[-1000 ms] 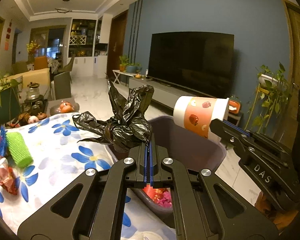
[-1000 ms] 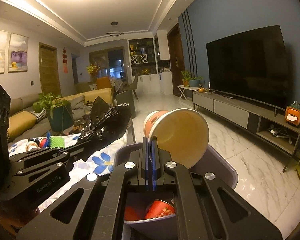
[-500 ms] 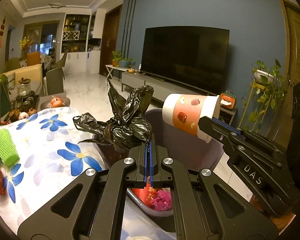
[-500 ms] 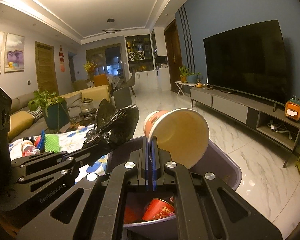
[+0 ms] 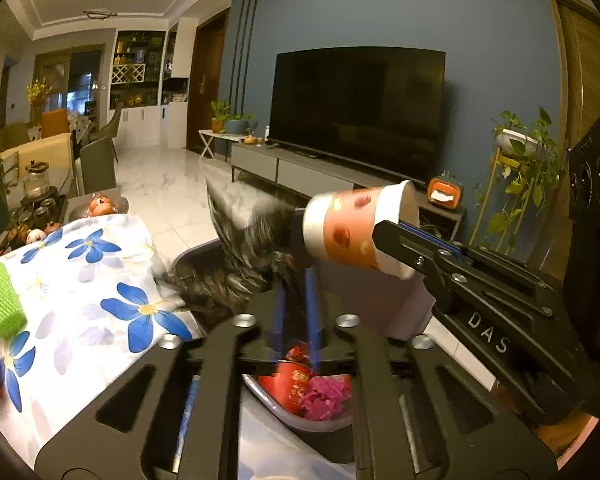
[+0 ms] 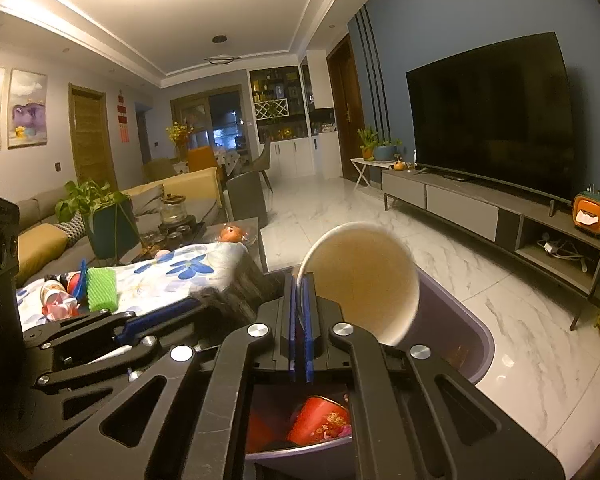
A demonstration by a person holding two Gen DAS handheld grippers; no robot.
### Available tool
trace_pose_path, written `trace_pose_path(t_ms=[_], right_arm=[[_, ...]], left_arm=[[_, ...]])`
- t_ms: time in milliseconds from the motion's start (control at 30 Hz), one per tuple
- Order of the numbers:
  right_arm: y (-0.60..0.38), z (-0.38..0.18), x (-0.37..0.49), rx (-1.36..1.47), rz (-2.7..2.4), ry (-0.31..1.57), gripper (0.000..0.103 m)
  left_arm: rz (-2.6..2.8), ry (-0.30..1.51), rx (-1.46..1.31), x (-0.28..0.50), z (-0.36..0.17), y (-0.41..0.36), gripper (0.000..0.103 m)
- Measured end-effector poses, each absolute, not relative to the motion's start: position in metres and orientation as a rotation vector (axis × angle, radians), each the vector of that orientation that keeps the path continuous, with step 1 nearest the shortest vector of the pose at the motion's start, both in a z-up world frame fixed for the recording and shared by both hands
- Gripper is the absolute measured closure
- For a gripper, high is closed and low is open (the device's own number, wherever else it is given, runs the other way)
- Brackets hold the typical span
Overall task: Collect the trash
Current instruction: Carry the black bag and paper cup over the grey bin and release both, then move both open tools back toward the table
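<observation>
My left gripper (image 5: 295, 280) stands open over a purple-grey bin (image 5: 400, 312). A crumpled black plastic bag (image 5: 240, 276) shows as a blur just ahead of its pads, at the bin's near edge, and whether it touches them I cannot tell. My right gripper (image 6: 300, 284) is shut on the rim of a paper cup (image 6: 360, 280) with an orange fruit print, held tilted over the bin (image 6: 460, 320). That cup (image 5: 356, 228) also appears in the left wrist view. A red cup (image 6: 320, 420) and pink scraps (image 5: 324, 396) lie inside the bin.
Left of the bin a table carries a blue-flowered cloth (image 5: 80, 280), a green foam roll (image 6: 102, 288) and wrappers (image 6: 58, 300). A TV cabinet (image 6: 480, 208) lines the blue wall, a plant stand (image 5: 516, 184) is at the right, and marble floor lies between.
The left gripper's fingers have parted and the black bag has dropped lower toward the bin, blurred by motion. The right gripper still holds the cup, slightly lower over the bin.
</observation>
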State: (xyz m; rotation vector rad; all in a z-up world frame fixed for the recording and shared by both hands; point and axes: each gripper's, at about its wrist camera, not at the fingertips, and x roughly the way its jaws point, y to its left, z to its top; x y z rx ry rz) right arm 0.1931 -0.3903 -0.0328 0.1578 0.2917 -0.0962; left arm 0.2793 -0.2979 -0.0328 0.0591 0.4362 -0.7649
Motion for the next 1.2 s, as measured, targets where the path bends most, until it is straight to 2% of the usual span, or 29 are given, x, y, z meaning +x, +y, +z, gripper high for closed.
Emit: trace_pose_path(t_ms=[33,67,133,200,267,333,433,533,667,1200], right_arm=[[-0.390,-0.034,0.193,0.160,-0.097,0.291,0.093],[-0.390,-0.034,0.193,0.161,-0.100,0.291,0.093],[-0.391,-0.036,0.193,0.165,-0.101,0.296,0.093],[-0.390,-0.037,0.192,0.172,-0.101,0.299,0.089],[-0.390,-0.036,0.189,0.183,-0.105,0.291,0.070],[-0.390,-0.036,0.187,0.191,-0.105,0.285,0.069],[-0.388,-0.036,0.183,0.206,-0.107,0.287,0.067],[-0.382,-0.034,0.177,0.207,-0.113,0.274,0.056],[-0.371,-0.033,0.168,0.195,-0.120,0.254,0.050],[-0.288,-0.030,0.158,0.159,-0.022,0.210,0.047]], left_arm=[[-0.771,0.439,0.051,0.280,-0.033,-0.296,0.070],[-0.778,0.437,0.039,0.280,-0.033,-0.293,0.066],[-0.767,0.417,0.028,0.278,-0.032,-0.288,0.050],[-0.758,0.405,0.016,0.277,-0.032,-0.281,0.043],[-0.752,0.403,0.000,0.277,-0.032,-0.272,0.037],[-0.730,0.397,-0.025,0.276,-0.031,-0.261,0.028],[-0.681,0.391,-0.061,0.275,-0.030,-0.244,0.023],[-0.635,0.380,-0.078,0.269,-0.029,-0.227,0.018],[-0.540,0.360,-0.082,0.259,-0.028,-0.200,0.017],[-0.172,0.363,-0.120,0.239,-0.044,-0.062,0.016]])
